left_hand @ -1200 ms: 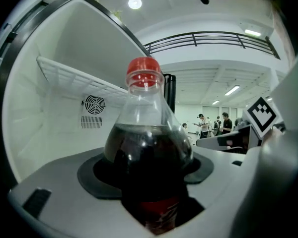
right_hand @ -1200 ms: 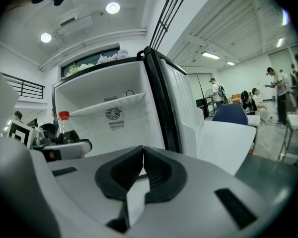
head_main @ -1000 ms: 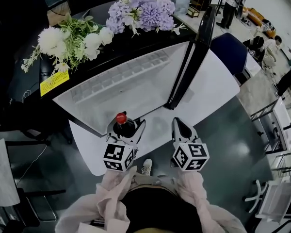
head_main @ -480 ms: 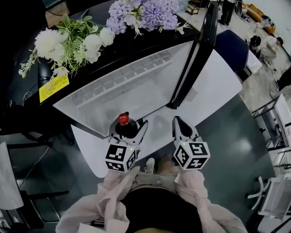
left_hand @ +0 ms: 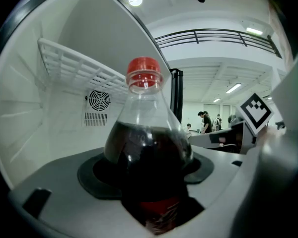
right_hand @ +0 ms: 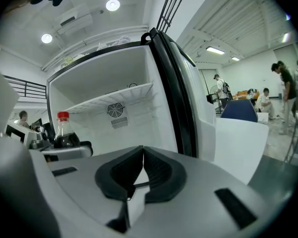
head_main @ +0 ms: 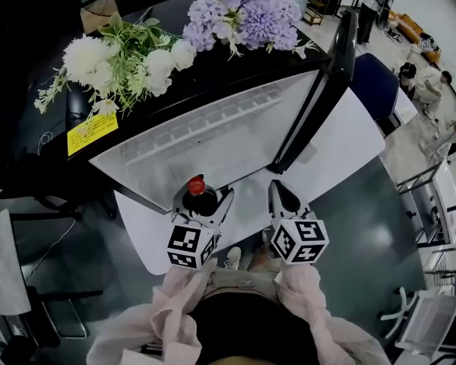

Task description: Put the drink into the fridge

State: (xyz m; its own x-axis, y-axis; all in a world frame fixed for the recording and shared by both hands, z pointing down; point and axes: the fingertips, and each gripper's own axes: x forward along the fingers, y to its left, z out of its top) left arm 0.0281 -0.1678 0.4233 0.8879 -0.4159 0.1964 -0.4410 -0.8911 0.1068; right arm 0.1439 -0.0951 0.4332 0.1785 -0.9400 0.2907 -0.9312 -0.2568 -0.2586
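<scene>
Left gripper (head_main: pixel 204 198) is clamped on the red-capped clear plastic bottle of dark cola (left_hand: pixel 146 148). It sits lower centre in head view, just in front of the open black mini fridge with white inside (head_main: pixel 235 139). Right gripper (right_hand: pixel 142 155) is empty with jaws pressed together, lower right beside it.

Step looks like carrying the bottle in. Keep it upright with a firm grip, pass under the white wire shelf (left_hand: pixel 72 66), stay clear of the fridge door (head_main: pixel 313 90) at right, and set it down inside before releasing.

Bottle is filled to the shoulder, neck clear. Fridge cavity shows only the shelf, no other drinks visible.
</scene>
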